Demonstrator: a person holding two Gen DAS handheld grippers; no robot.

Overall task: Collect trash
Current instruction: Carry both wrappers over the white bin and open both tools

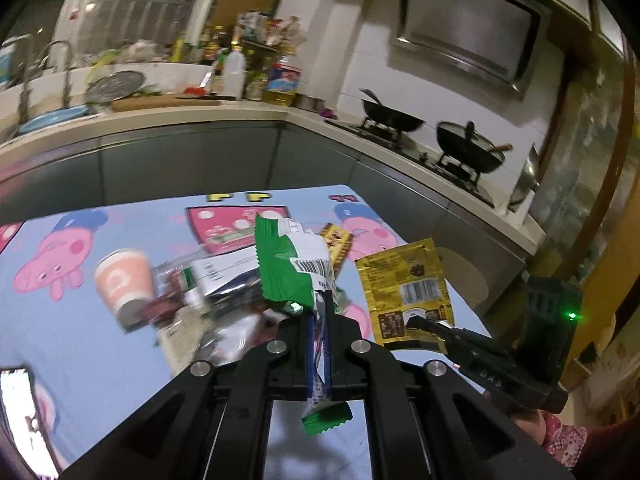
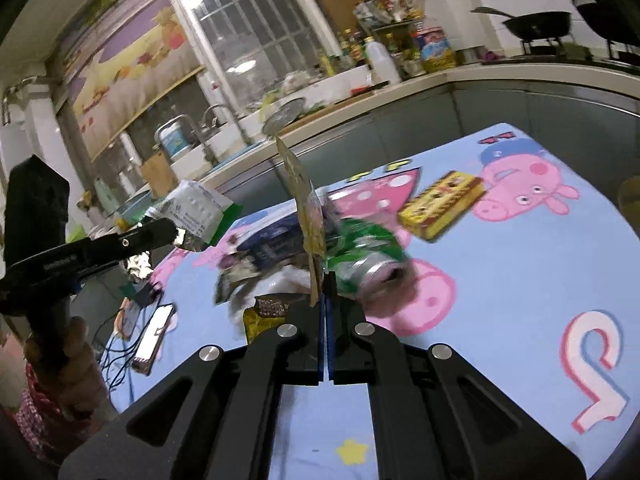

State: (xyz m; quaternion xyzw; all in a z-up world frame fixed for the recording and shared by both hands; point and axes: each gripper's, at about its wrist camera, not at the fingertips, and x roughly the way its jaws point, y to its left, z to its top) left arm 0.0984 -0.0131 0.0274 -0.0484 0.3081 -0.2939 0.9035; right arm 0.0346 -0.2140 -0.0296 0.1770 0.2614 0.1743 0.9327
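Observation:
My left gripper is shut on a green and white snack wrapper, held above the table; it also shows in the right wrist view. My right gripper is shut on a yellow sachet, seen edge-on; the left wrist view shows its flat face. Below on the blue cartoon tablecloth lies a trash pile: a crushed green can, a yellow box, an orange paper cup and several wrappers.
A phone with cables lies at the table's left edge. Behind the table runs a kitchen counter with a sink, bottles, and woks on a stove.

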